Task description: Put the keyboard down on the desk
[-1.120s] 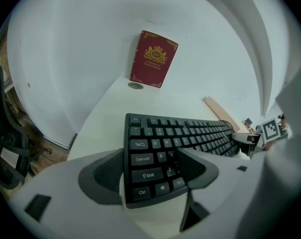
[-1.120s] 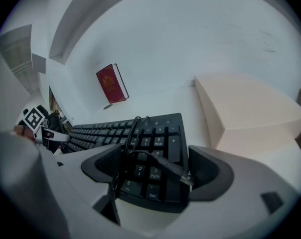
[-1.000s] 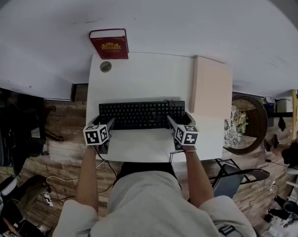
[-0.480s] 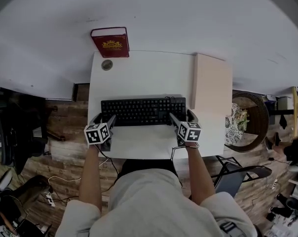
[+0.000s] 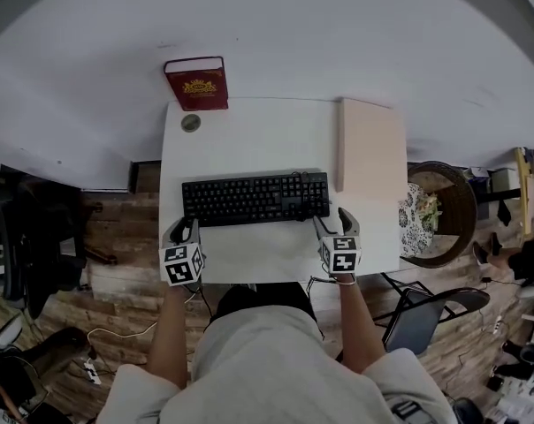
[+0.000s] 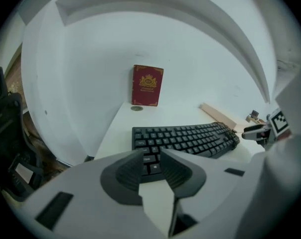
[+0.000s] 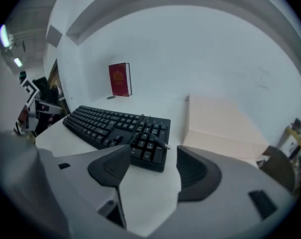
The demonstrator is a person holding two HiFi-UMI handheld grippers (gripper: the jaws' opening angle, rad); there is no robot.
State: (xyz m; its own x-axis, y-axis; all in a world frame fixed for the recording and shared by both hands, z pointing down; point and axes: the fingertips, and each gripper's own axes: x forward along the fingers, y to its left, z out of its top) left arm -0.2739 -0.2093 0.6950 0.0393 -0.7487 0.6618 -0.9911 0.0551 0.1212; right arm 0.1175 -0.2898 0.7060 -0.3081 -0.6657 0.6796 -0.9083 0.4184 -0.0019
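Left tool and right tool now sit pulled back from the keyboard ends, jaws just closing partway on nothing, left narrower; keyboard lies flat, released, mid-surface, so placement looks done.

red book upright | small disc near it | beige box

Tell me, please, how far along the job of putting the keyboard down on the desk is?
Done: the keyboard lies flat on the desk, untouched. In hand: nothing; the left gripper and right gripper hover near the front edge, jaws having just closed partway with nothing between them. Left: nothing visible remains.
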